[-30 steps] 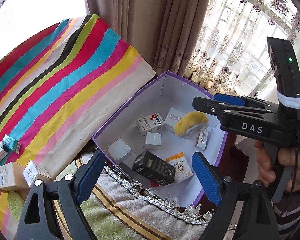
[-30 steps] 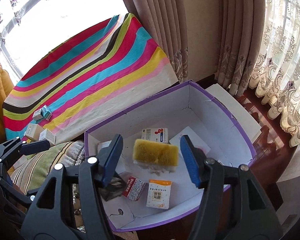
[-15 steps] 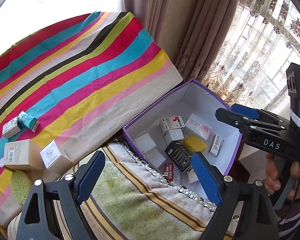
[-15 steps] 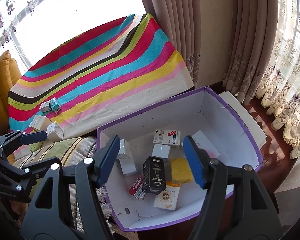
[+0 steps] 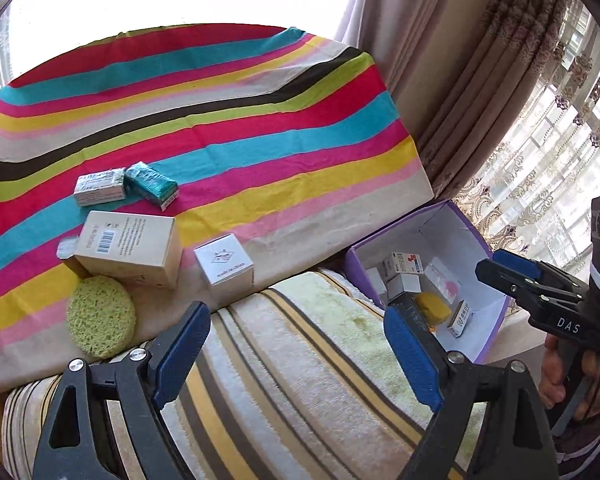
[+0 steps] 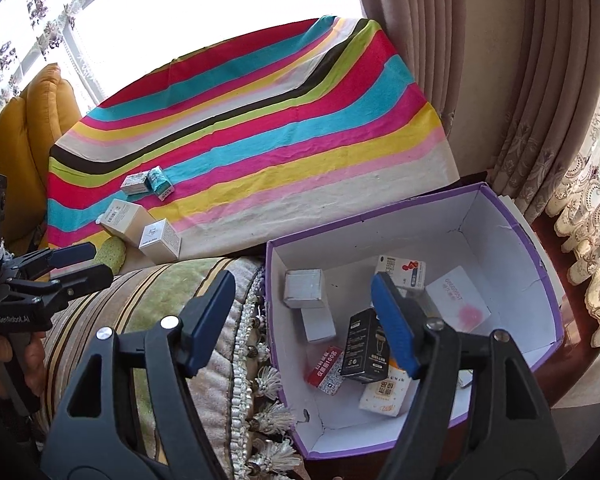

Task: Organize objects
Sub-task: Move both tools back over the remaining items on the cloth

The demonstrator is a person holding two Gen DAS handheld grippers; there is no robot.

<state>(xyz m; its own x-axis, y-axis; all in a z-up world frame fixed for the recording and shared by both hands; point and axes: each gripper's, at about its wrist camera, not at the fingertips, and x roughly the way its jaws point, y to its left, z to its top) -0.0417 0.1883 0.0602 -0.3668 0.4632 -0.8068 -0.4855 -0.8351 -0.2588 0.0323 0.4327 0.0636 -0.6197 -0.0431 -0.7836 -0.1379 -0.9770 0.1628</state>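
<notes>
Both grippers are spread wide and hold nothing: the left gripper (image 5: 296, 354) over the striped towel (image 5: 300, 380), the right gripper (image 6: 302, 320) at the purple box's (image 6: 416, 210) near-left rim; the yellow sponge (image 5: 432, 306) lies inside the box among small cartons

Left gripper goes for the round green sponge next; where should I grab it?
The round green sponge lies flat on the striped cloth, its far edge against the large beige box. Judging by that, bring the open left gripper down from above and pinch across its left and right rims, which look clear.
</notes>
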